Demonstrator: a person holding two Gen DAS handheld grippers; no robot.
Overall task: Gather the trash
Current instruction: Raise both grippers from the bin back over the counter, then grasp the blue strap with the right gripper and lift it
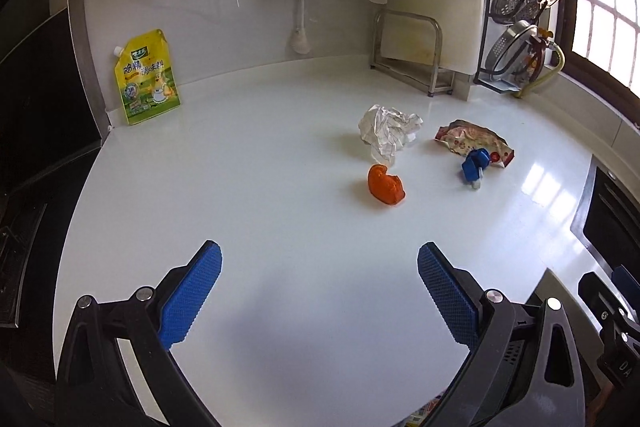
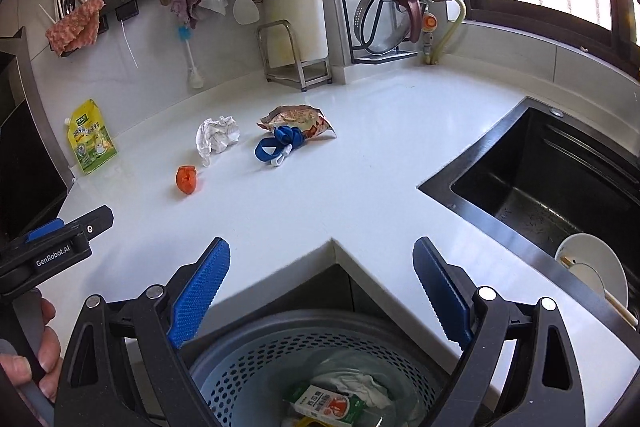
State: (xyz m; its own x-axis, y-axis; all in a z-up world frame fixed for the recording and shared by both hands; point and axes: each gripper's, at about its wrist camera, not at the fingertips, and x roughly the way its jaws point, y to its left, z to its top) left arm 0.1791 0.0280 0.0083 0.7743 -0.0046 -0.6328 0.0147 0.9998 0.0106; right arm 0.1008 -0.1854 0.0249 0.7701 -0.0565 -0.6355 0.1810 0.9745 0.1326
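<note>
On the white counter lie an orange peel piece, a crumpled white paper, a snack wrapper and a blue strap. My left gripper is open and empty, well short of the peel. My right gripper is open and empty, above a blue perforated bin below the counter's corner. The bin holds a milk carton and white tissue.
A yellow seasoning pouch leans on the back wall at left. A steel rack and pot-lid stand sit at the back. A black sink with a white bowl is at right. The left gripper shows in the right wrist view.
</note>
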